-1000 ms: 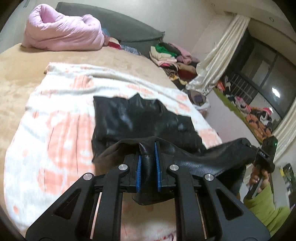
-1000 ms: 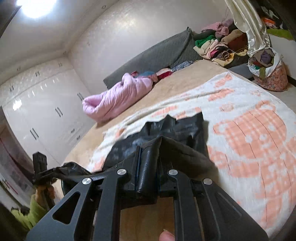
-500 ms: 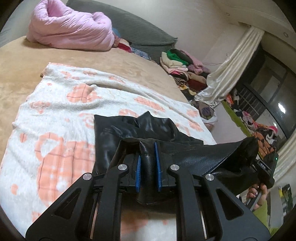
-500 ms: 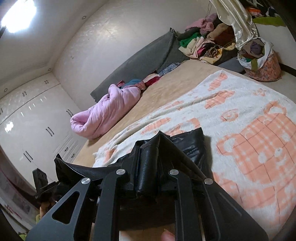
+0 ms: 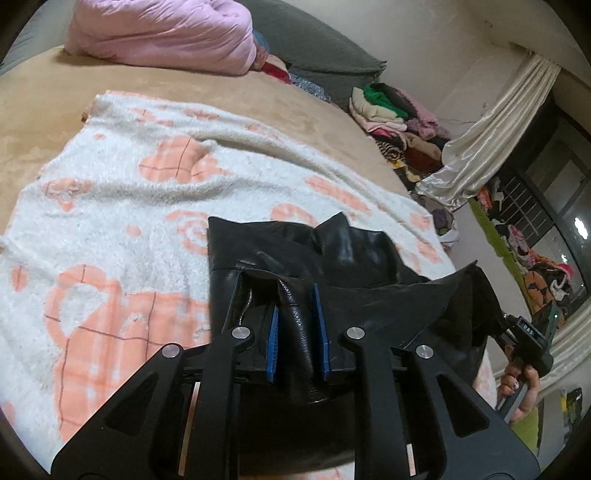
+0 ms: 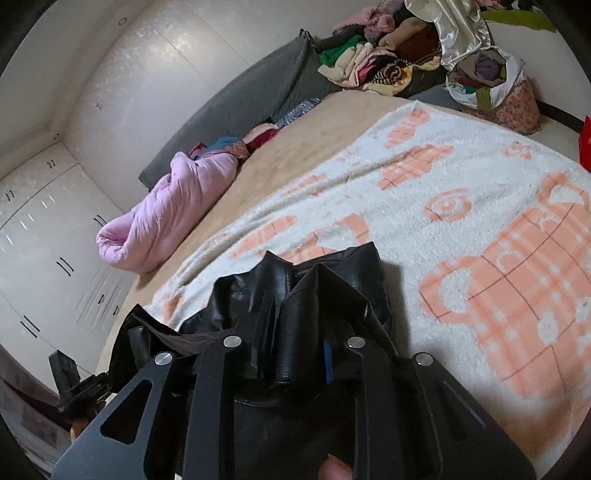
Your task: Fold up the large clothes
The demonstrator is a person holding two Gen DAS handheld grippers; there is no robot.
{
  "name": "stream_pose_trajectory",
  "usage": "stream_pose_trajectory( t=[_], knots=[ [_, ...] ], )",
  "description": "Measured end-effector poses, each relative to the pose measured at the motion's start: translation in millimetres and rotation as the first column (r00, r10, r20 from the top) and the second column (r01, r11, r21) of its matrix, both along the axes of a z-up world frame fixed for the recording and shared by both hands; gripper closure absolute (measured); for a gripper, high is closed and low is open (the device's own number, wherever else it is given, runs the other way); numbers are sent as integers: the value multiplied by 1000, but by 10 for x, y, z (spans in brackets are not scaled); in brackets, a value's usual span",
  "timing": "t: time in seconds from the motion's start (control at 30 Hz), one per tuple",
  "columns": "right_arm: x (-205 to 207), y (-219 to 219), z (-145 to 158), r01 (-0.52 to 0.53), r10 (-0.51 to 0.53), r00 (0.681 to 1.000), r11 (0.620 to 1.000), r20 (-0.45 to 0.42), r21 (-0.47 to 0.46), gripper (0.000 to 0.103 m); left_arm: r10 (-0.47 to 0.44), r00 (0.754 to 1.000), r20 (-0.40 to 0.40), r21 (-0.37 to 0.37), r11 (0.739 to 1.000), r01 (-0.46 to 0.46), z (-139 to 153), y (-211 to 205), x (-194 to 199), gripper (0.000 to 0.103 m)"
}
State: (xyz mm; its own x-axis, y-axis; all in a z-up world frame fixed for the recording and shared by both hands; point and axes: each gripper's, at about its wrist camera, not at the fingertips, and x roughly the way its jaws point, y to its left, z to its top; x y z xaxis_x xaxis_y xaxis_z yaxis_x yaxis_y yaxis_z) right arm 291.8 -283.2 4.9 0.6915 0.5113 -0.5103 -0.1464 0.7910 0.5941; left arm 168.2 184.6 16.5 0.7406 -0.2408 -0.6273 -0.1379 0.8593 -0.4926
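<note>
Your left gripper (image 5: 297,328) and right gripper (image 6: 291,343) each have a fold of the black leather jacket (image 5: 332,254) between jaws that are opening. The jacket lies on the blanket (image 5: 110,206). Release both corners together so the edges match.

Pink quilt (image 5: 162,33) by grey headboard (image 5: 317,48); clothes heap (image 5: 399,118) beside curtain (image 5: 491,129).

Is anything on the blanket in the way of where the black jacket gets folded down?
Nothing visible. The jacket lies on the blanket; its near edge is between both grippers' opening jaws, left gripper, right gripper.
</note>
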Motion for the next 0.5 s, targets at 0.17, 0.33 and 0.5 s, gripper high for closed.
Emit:
stream_pose_trajectory(
  t=[0.17,0.33,0.5],
  knots=[
    [110,54,-134,1,-1,1000,999,-15,-49,72,-1,1000,-15,14,1000,1,-102,-28,88,84],
    [63,-32,-100,32,-31,999,999,25,-39,39,16,1000,20,29,999,-17,-44,-36,38,59],
    [-19,-66,8,63,-52,994,992,95,-109,39,47,996,70,95,994,-53,111,-1,-56,57]
  ],
)
